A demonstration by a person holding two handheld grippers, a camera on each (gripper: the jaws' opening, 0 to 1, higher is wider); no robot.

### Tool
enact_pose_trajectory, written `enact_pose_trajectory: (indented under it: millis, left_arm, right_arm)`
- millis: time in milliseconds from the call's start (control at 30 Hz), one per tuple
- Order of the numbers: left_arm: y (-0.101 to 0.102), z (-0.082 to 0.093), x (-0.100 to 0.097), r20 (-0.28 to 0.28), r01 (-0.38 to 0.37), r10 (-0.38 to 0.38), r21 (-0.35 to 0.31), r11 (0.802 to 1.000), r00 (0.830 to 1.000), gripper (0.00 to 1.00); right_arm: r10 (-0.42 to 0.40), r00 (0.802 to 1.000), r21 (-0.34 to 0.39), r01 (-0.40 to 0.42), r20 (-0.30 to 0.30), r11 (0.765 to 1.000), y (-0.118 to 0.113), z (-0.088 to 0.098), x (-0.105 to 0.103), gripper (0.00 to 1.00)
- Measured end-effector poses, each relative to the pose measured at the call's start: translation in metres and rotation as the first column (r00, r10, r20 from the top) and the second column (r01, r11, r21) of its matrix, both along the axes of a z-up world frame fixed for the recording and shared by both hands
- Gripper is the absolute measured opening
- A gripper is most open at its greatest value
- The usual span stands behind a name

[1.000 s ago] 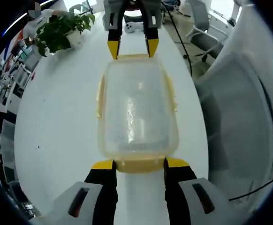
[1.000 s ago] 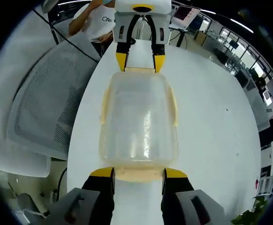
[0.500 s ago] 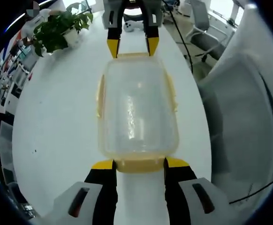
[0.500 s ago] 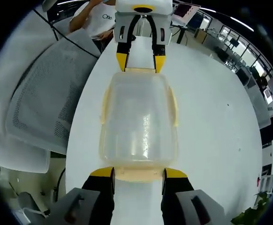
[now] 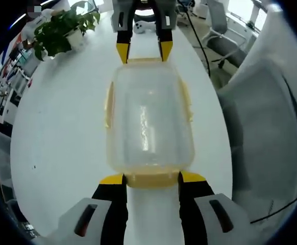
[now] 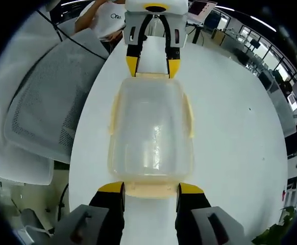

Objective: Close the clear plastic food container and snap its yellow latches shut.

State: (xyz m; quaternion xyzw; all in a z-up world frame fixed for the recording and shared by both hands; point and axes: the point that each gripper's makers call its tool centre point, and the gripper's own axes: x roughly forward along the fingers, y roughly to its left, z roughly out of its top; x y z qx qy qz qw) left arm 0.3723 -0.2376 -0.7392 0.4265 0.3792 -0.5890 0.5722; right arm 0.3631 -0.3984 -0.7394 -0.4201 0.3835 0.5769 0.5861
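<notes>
Lid's on and the container point(image 5: 149, 122) sits mid-frame on the table point(image 5: 62, 127). Your left gripper point(image 5: 151, 178) and right gripper point(image 6: 149, 189) gape wide, each straddling an end latch point(image 5: 151, 179), gripping nothing I can make out. So you're at the latching step, I'd say: next press both end latches down, then the side ones.

clear plastic food container point(image 5: 149, 122): its near yellow end latch point(image 5: 151, 179) is sitting between the left gripper point(image 5: 151, 177) jaws, contact too hard to judge. the far yellow end latch point(image 5: 144, 61) is lying partly behind the right gripper point(image 5: 144, 52) tips. potted green plant point(image 5: 56, 31) is running off the view's edge. white mesh office chair point(image 6: 39, 117) is getting cropped by the edge.
</notes>
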Motion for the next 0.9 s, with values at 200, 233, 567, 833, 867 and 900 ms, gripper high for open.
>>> enact_pose_trajectory:
  millis: [200,233,567,833,867,900]
  left_arm:
    - [0.0010,-0.0011,0.0011,-0.007,-0.007,0.007,-0.003,1.000,1.000,0.36]
    - [0.0015,-0.0014,0.0014,-0.007,-0.007,0.007,-0.003,1.000,1.000,0.36]
    - [0.0055,-0.0056,0.0004,-0.016,-0.019,0.019,-0.001,1.000,1.000,0.36]
    - [0.0032,-0.0050,-0.0015,-0.021,-0.020,0.020,-0.003,1.000,1.000,0.36]
    - [0.0030,-0.0054,-0.0018,-0.024,-0.022,0.021,-0.002,1.000,0.999,0.36]
    - [0.0031,-0.0066,-0.0022,-0.016,-0.012,0.012,0.003,1.000,1.000,0.36]
  right_arm:
    - [0.005,1.000,0.001,-0.005,0.000,1.000,0.0012,-0.0003,0.0014,0.37]
    - [0.006,1.000,0.001,-0.006,0.000,1.000,0.0015,-0.0006,0.0017,0.37]
    - [0.022,1.000,-0.012,-0.022,0.000,1.000,0.0054,-0.0073,0.0025,0.37]
    - [0.021,1.000,-0.011,-0.021,-0.007,1.000,0.0029,-0.0076,0.0018,0.37]
    - [0.022,1.000,-0.010,-0.022,-0.007,1.000,0.0026,-0.0080,0.0015,0.37]
    - [0.021,1.000,-0.009,-0.021,-0.008,1.000,0.0025,-0.0084,0.0015,0.37]
